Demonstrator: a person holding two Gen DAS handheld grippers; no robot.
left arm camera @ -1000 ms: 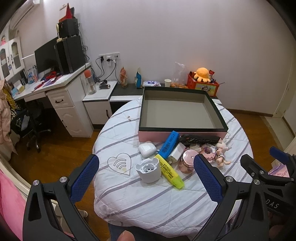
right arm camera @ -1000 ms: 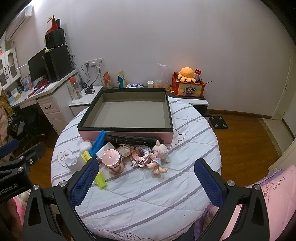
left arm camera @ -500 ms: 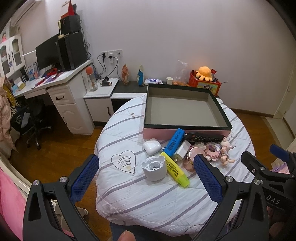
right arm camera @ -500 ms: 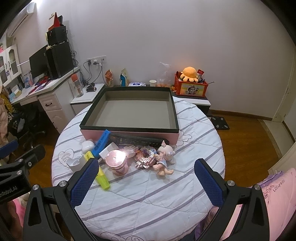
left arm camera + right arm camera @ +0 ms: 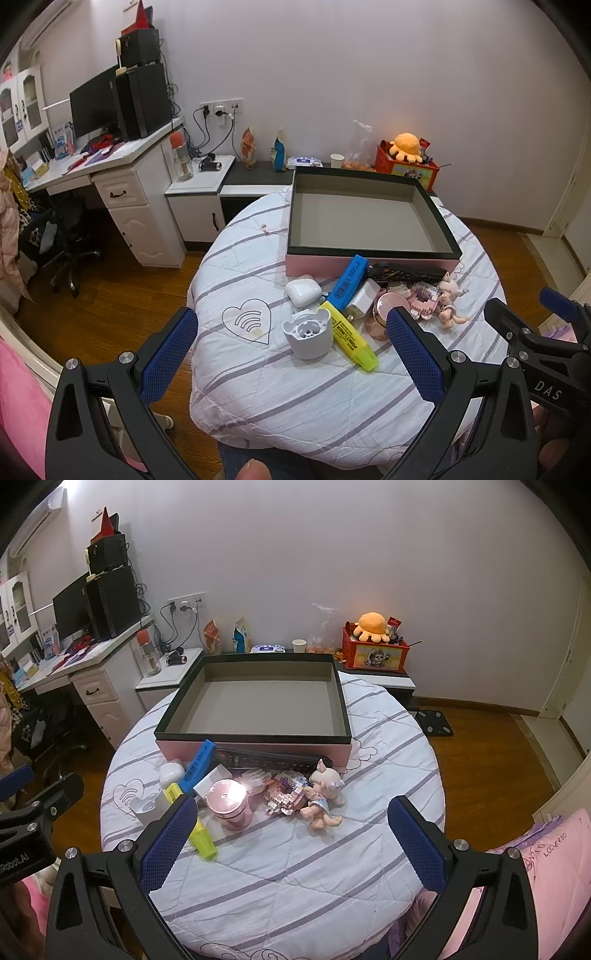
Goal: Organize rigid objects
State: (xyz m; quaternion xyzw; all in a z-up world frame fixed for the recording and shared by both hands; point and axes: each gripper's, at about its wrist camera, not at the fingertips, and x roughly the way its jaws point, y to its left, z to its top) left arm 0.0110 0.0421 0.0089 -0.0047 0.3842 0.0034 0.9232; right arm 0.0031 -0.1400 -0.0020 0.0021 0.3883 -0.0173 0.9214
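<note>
An empty pink box with a dark rim stands at the back of the round quilted table. In front of it lies a pile: a white earbud case, a white cup-shaped holder, a yellow highlighter, a blue marker, a black remote, a pink round jar, a block toy and a pig doll. My left gripper and right gripper are both open and empty, held above the table's near edge.
A white desk with a monitor and speakers stands at the left, with an office chair below it. Low cabinets with bottles and a red toy box line the wall behind the table. Pink bedding lies at the right.
Both grippers have drifted slightly left and closer to the table, so the objects look a little larger. Nothing on the table has moved.
</note>
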